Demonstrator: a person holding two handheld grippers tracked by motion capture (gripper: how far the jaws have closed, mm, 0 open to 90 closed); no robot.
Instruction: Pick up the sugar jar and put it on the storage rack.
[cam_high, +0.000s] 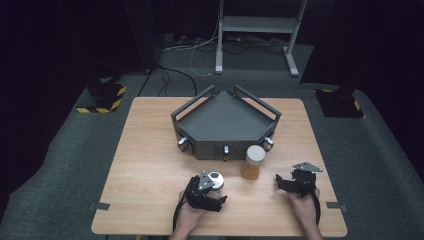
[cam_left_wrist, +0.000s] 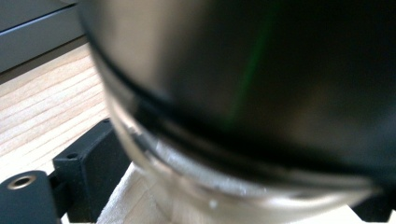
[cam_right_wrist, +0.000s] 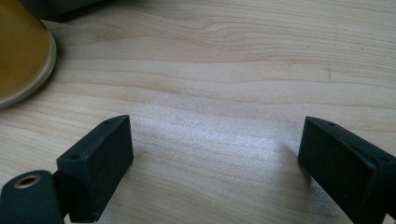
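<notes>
small jar (cam_high: 215, 181) looks glassy, slippery and fragile; i hold it low at the body, left gripper (cam_high: 206, 192) pinching it, right gripper (cam_right_wrist: 215, 163) spread empty.

A fixed overhead camera looked forward and down across the wooden surface (cam_high: 150, 150) from the person's side, taking in the grey tray (cam_high: 225, 120) and the floor beyond. The left tool's camera sat almost against a dark-lidded jar (cam_left_wrist: 243, 93), blurred by closeness. The right tool's camera skimmed low over the boards, sharing the amber jar (cam_right_wrist: 18, 51) with the overhead view.
</notes>
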